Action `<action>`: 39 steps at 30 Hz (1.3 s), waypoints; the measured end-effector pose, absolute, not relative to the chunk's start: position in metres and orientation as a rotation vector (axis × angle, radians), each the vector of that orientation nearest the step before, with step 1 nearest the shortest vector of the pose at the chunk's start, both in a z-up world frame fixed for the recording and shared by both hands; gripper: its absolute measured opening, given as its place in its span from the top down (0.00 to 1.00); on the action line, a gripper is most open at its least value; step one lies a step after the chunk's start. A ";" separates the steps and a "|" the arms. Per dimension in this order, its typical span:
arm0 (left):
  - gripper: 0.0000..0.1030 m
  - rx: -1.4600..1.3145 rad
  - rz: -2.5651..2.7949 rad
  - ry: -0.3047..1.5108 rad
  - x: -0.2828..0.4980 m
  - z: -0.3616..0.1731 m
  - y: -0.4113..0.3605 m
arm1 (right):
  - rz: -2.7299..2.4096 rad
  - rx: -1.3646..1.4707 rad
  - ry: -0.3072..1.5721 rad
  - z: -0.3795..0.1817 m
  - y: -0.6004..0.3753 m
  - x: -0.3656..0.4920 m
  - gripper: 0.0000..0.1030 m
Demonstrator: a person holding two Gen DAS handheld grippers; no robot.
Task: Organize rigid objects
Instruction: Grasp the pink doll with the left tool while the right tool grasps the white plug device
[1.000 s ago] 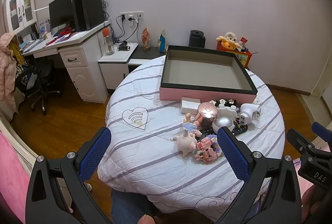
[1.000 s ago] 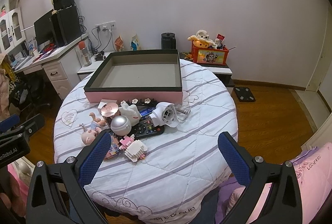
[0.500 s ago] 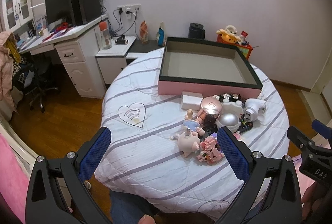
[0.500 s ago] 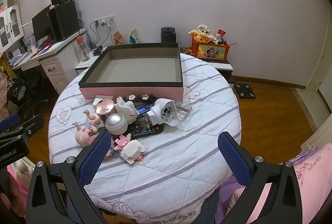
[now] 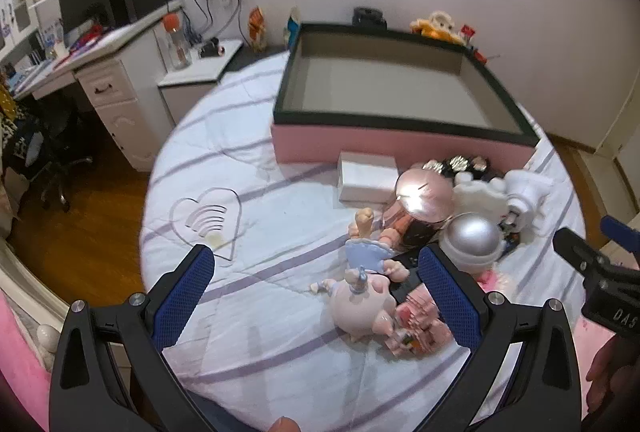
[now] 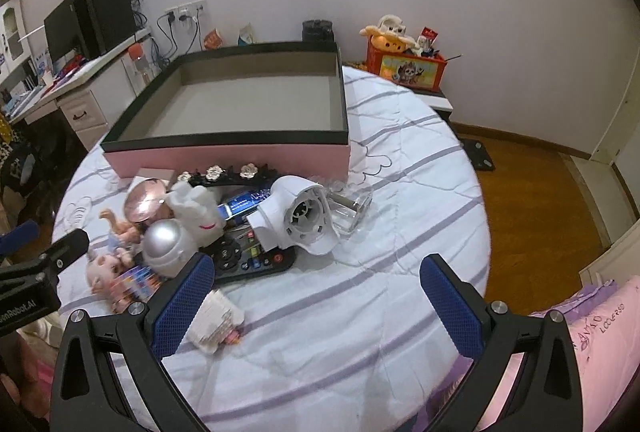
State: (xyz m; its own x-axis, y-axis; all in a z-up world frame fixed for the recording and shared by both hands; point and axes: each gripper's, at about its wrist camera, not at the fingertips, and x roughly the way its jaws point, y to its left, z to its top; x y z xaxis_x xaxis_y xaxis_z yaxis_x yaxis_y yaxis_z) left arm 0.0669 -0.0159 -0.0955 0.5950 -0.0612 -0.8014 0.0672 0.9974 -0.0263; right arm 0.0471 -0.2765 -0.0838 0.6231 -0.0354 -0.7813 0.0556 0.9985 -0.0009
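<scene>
Now, going left to right across the round bench (image 5: 248, 312) with its striped white cover, the left gripper (image 5: 316, 292) hangs above the near edge, jaws spread wide and empty. At its one o'clock lies a pink pig figure (image 5: 360, 308), touching a small doll in a blue dress (image 5: 366, 252). Beyond them sit a white box (image 5: 366, 180), a pink-lidded jar (image 5: 424, 192) and a silver dome (image 5: 472, 240), all crowded just before the pink tray (image 6: 224, 156) at twelve o'clock. Further right, the right gripper (image 6: 316, 292) hovers with jaws wide, nothing between them; a white plastic device (image 6: 300, 216) rests at its twelve o'clock, overlapping a black remote (image 6: 248, 260).
</scene>
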 end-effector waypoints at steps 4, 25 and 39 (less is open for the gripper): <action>0.00 0.002 -0.092 0.975 0.077 -0.114 -0.018 | -0.056 0.035 0.918 -0.096 -0.279 0.062 0.00; 0.20 -0.096 -0.214 0.989 0.092 -0.147 -0.016 | 0.008 0.086 0.943 -0.128 -0.273 0.108 0.36; 0.53 -0.161 -0.264 0.970 0.081 -0.139 -0.003 | 0.032 0.178 0.919 -0.123 -0.293 0.096 0.36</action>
